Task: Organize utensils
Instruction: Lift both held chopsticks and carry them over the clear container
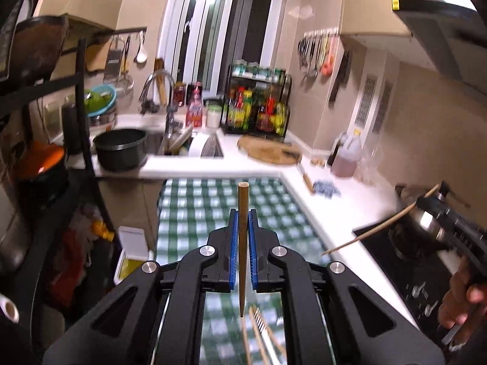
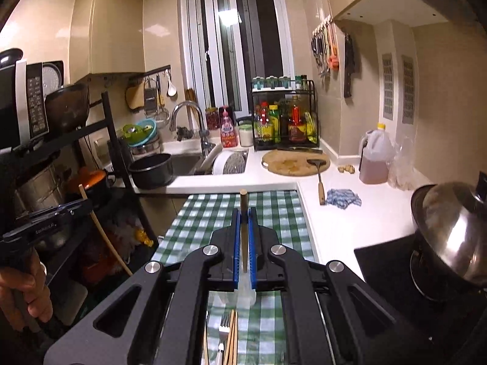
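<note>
Left gripper [image 1: 243,213] clamped on a wooden chopstick [image 1: 243,243], tip poking out beyond the blue pads [image 1: 233,243]. Right gripper [image 2: 243,213] pinching another chopstick [image 2: 243,228] likewise. Beneath both, checkered cloth [image 2: 274,210]; fork [image 2: 224,325] lying behind the fingertips.

Chopstick [image 1: 243,243], brown wood, upright between blue pads, second chopstick [image 2: 243,231] likewise clamped, fork [image 2: 224,327] and more chopsticks [image 2: 232,339] on checked cloth [image 2: 274,213]

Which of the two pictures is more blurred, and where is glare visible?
Left wrist view: more blurred, the checked cloth and counter smeared, only the left hand-held gripper and its chopstick sharp. Right wrist view: sharper, with lamp glare on the window and pot lid.
</note>
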A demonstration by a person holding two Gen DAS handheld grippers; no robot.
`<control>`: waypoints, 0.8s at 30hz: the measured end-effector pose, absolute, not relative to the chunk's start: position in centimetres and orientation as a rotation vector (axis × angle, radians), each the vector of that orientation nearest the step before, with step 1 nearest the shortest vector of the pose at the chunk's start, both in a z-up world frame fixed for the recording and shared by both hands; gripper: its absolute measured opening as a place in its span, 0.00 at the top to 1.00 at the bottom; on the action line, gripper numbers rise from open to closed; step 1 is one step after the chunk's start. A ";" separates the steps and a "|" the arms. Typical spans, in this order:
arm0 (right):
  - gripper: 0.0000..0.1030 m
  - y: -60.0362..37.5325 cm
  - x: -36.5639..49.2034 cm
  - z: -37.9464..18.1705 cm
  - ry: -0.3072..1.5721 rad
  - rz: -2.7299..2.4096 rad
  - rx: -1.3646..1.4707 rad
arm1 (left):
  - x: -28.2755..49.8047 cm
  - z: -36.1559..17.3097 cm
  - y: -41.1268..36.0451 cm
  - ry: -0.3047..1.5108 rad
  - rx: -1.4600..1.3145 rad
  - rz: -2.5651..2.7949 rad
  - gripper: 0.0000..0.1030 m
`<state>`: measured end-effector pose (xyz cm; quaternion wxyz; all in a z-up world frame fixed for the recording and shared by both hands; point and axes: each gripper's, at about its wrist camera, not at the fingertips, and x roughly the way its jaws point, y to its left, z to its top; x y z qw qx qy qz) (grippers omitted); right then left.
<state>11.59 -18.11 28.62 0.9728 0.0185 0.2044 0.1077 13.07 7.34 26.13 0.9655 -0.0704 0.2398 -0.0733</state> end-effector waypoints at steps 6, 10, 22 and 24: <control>0.95 -17.1 14.3 29.2 0.407 0.241 0.040 | 16.1 28.3 6.4 0.384 -0.183 -0.191 0.94; 0.95 -16.6 16.3 27.5 0.450 0.262 0.045 | 18.8 26.4 5.3 0.412 -0.178 -0.204 0.94; 0.93 -15.5 21.3 18.8 0.640 0.292 0.041 | 23.5 16.7 2.6 0.586 -0.156 -0.267 0.94; 0.91 -15.5 21.7 17.9 0.661 0.285 0.039 | 24.0 15.7 2.3 0.621 -0.145 -0.272 0.93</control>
